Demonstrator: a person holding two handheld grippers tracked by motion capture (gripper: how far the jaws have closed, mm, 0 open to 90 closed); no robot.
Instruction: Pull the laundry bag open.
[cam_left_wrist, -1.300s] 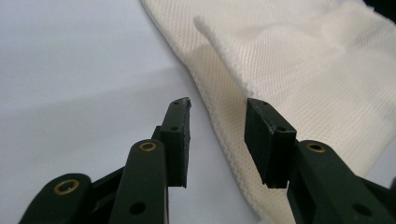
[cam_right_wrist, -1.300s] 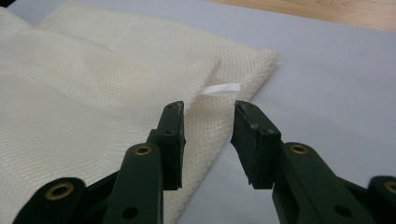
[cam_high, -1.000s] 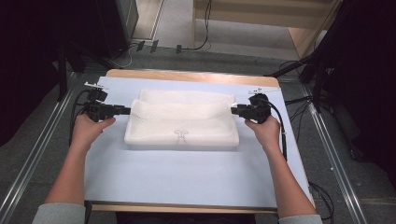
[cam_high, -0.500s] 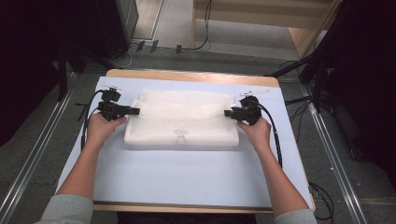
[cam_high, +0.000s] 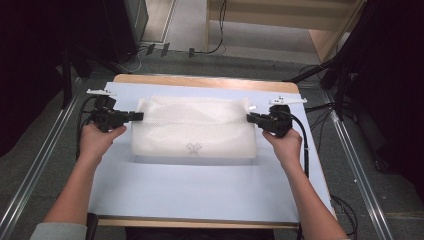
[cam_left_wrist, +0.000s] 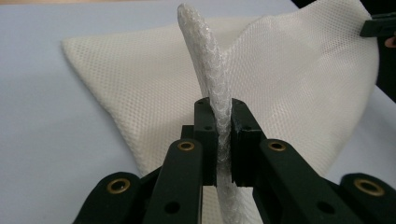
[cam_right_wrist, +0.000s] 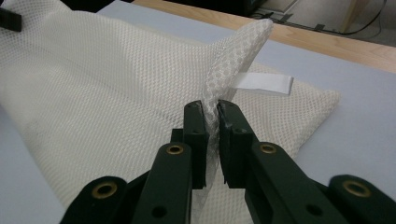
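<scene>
Pale blue covering spreads over most of the tabletop (cam_high: 200, 190), with a strip of bare wood showing along its far edge at the top of the high view and dark floor, cables and metal rails around it. Across the upper middle of that frame lies a white mesh bag (cam_high: 194, 131), stretched wide between the two hands, with a small grey mark near its lower edge. At the left of the frame the left gripper (cam_high: 134, 116) meets the bag's left edge, the person's hand (cam_high: 97, 140) wrapped around it just below. In the left gripper view its black fingers (cam_left_wrist: 205, 135) are pressed together on a raised fold of the mesh, which stands up as a thin ridge between them while the rest of the bag fans out flat on the blue covering behind. At the right of the high view the right gripper (cam_high: 251, 118) meets the bag's right edge, held by the other hand (cam_high: 285, 145), a cable trailing down beside the wrist. In the right gripper view its fingers (cam_right_wrist: 194, 135) pinch a lifted corner of the mesh, and a small white tag (cam_right_wrist: 264, 84) sticks out from the bag just beyond them, toward the upper right of that frame, lying over the mesh near the blue covering.
</scene>
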